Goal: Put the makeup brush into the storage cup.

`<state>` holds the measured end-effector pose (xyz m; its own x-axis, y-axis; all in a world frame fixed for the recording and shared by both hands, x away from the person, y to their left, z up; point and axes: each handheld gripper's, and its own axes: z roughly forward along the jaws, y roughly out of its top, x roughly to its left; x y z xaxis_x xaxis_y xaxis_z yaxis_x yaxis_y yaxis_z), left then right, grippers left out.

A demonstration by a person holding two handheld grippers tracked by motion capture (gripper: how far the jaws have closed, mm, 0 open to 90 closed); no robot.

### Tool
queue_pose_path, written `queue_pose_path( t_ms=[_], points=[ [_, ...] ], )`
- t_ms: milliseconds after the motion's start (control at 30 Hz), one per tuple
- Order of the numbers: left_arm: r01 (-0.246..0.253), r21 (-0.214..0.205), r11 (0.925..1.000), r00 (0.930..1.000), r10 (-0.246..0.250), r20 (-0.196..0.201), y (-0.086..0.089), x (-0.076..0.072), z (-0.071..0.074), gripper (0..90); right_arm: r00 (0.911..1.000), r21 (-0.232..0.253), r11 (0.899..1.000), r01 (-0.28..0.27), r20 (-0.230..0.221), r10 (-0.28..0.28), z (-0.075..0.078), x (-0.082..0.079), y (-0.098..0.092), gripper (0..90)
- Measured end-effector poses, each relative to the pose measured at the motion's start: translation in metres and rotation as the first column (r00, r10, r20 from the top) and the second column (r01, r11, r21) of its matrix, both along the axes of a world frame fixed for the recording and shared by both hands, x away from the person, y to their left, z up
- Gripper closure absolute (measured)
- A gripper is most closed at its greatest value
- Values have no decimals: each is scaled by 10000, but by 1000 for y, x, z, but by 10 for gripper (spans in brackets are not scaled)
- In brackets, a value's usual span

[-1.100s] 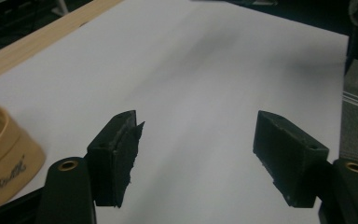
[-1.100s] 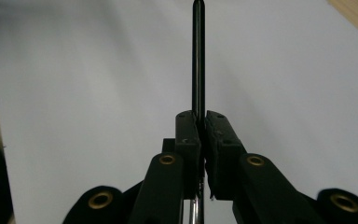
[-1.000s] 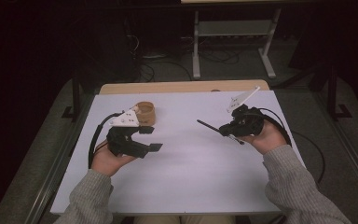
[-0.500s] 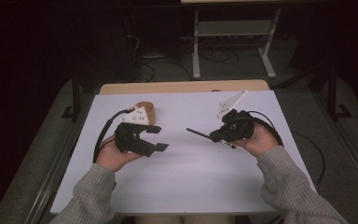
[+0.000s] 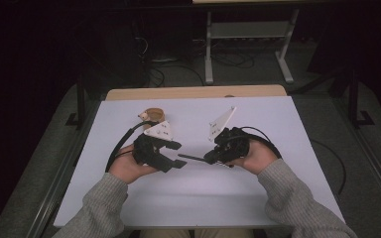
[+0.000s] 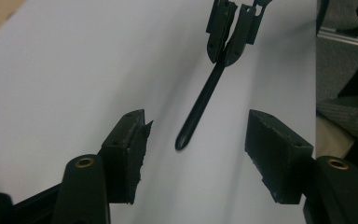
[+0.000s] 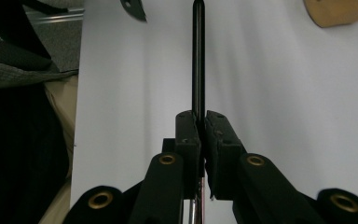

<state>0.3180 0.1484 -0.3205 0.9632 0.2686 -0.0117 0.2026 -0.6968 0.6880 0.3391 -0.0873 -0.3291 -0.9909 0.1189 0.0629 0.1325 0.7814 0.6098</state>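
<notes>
Pointing inward: right tool (image 7: 198,122) pinching pen (image 7: 198,56) | left tool (image 6: 196,140) spread, closing, pen tip between, untouched

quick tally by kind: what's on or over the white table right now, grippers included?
Grippers: 2, left gripper open, right gripper shut on the pen
Black pen: 1
Round tan wooden object: 1
Total: 4

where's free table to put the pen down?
Bare white table runs along the right edge past the right tool, and a wide strip lies at the near edge between the sleeves. The far left corner is bare too. It is crowded mid-table: the pen points into the open left tool, with the wooden ring just behind.
</notes>
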Motion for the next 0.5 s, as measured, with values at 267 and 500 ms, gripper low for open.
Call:
queue_pose_path(
  t_ms=[267,500],
  points=[
    [873,449,9952,9952,-851,-475,-11,-2,-7,553,9984,-17,9984,-560,-21,560,-5,-9,9,833],
    [1423,568,9882,9877,-1379,-741,-15,-3,-12,684,9962,-34,9962,-876,-10,876,-6,-13,11,834]
  ],
)
